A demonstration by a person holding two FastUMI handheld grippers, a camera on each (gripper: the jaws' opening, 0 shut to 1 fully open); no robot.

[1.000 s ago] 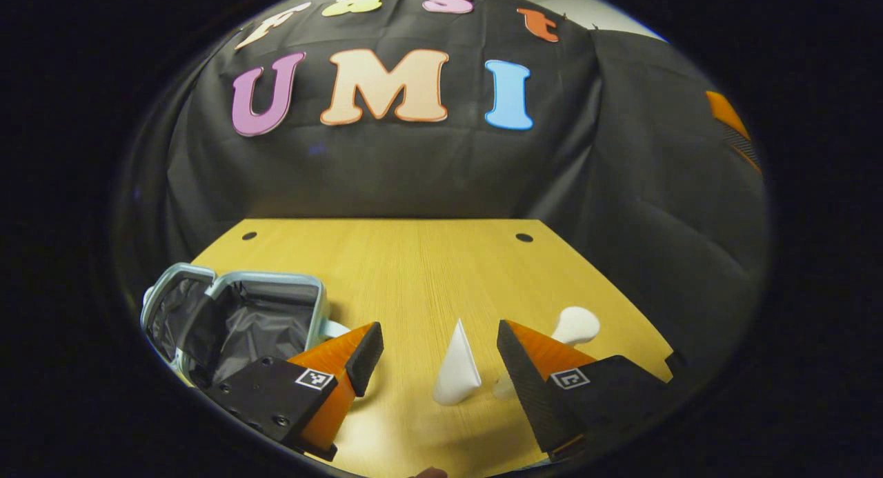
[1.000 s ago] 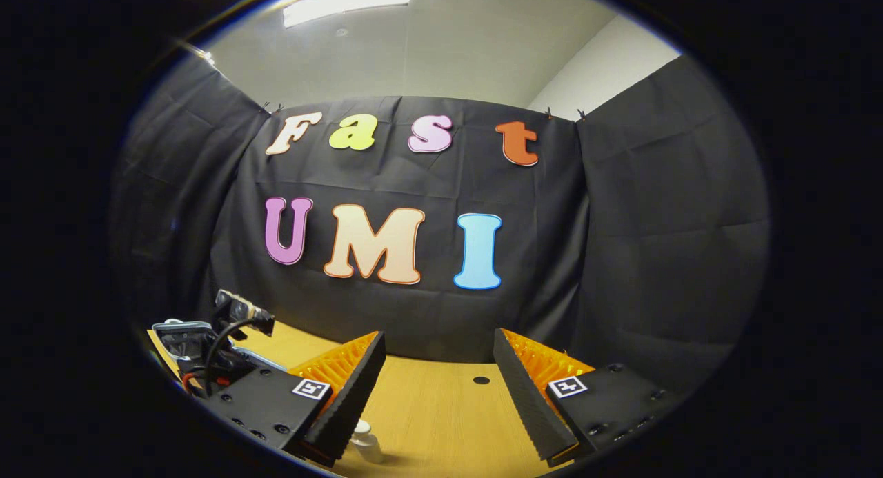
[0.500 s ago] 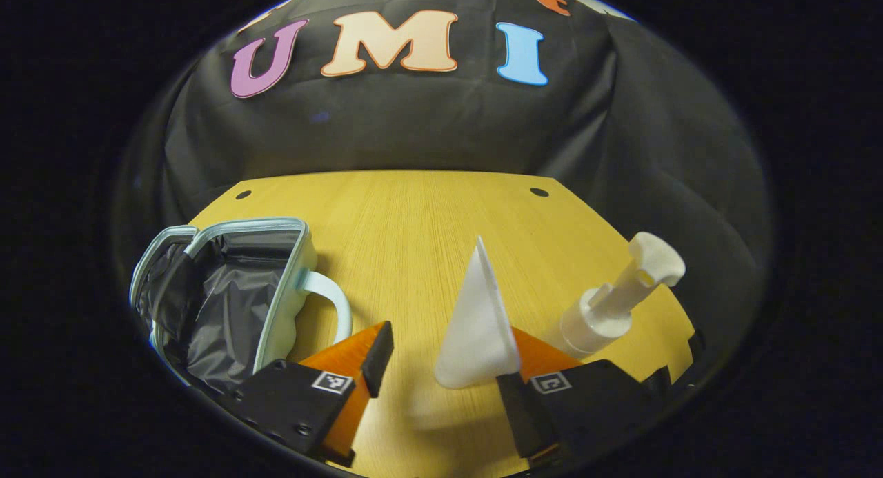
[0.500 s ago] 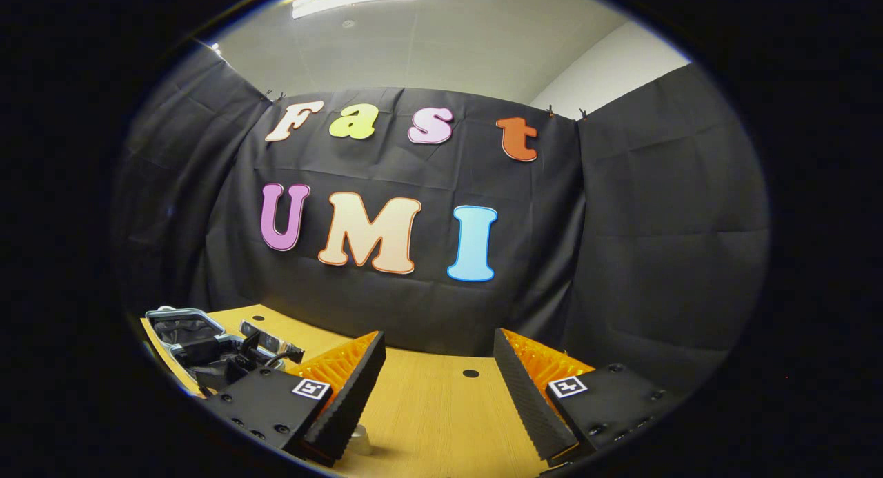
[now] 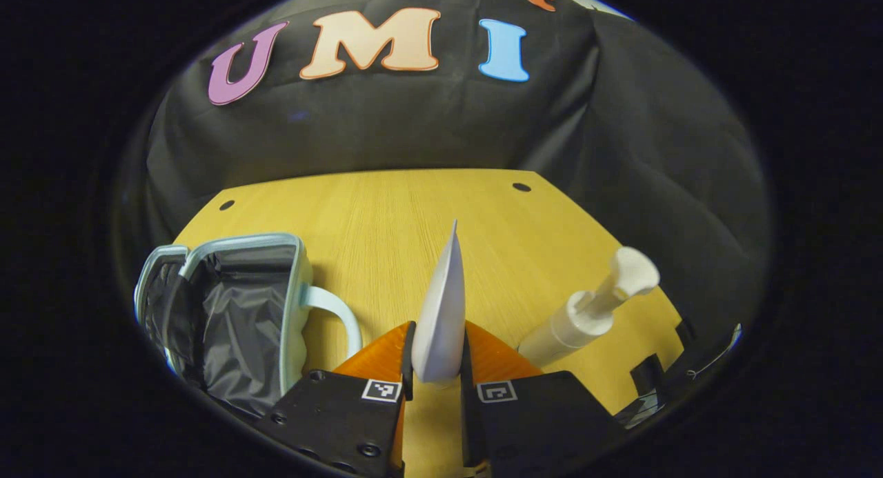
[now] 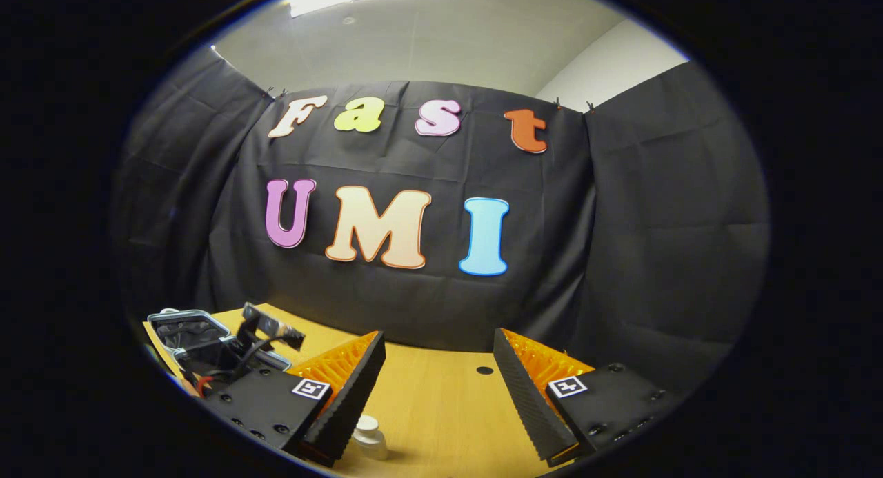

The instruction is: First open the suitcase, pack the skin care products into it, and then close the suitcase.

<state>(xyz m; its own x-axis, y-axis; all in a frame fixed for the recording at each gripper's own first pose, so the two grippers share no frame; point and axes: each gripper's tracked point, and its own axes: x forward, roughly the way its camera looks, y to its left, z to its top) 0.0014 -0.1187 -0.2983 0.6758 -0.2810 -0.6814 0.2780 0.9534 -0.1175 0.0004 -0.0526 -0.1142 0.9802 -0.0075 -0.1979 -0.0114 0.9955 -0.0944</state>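
White tube (image 5: 439, 312) is now clamped between the fingers of the left gripper (image 5: 438, 354), which were apart before; it can be carried to the open suitcase (image 5: 227, 305). Right gripper (image 6: 438, 374) is held open.

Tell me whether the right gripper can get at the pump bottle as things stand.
Probably yes: the right gripper is open and holds nothing, and the pump bottle lies on bare table, apart from the tube in the left gripper.

We are looking at a wooden table (image 5: 386, 216). An open suitcase (image 5: 234, 305) is lying on it, and a white pump bottle (image 5: 586, 316) is lying well apart.
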